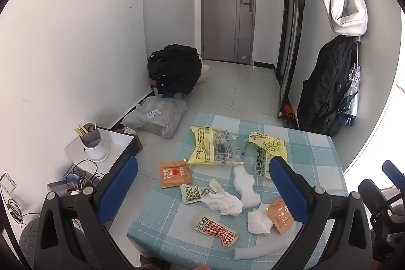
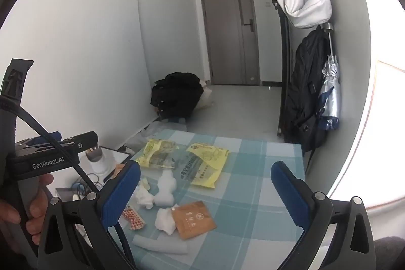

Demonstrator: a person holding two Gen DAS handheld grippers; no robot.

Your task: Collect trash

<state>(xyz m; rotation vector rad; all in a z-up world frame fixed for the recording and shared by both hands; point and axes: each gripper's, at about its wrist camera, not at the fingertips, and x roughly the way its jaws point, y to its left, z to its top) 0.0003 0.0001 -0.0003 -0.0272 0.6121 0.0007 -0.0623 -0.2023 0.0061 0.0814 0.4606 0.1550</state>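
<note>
- On the table (image 1: 316, 156), covered with a blue-and-white checked cloth, the trash lies scattered across the near half of the surface.
- Two yellow wrappers sit toward the far side: the left yellow wrapper (image 1: 212, 147) lies flat, and the right yellow wrapper (image 1: 265, 151) lies just beside it with a clear film section between them.
- A brown sachet with a red heart (image 1: 174, 172) rests near the table's left edge.
- A small printed packet (image 1: 191, 192) touches a crumpled white tissue (image 1: 224, 203), which lies beside a white foam piece (image 1: 246, 187).
- A red-and-white checked sachet (image 1: 217, 232) lies near the front edge, with a grey foam tube (image 1: 263, 252) just to its right.
- A second crumpled tissue (image 1: 259, 220) touches a plain brown sachet (image 1: 279, 218).
- The left gripper (image 1: 202, 184) hangs above the trash, tilted downward; its jaws stand fully apart and nothing is held between them.
- The right gripper (image 2: 205, 190) is likewise spread wide and empty, above the table's right portion.
- A hand (image 2: 30, 206) grips the handle of the left device in the right wrist view.
- A white utensil holder (image 1: 95, 143) stands on a side unit to the left of the table.
</note>
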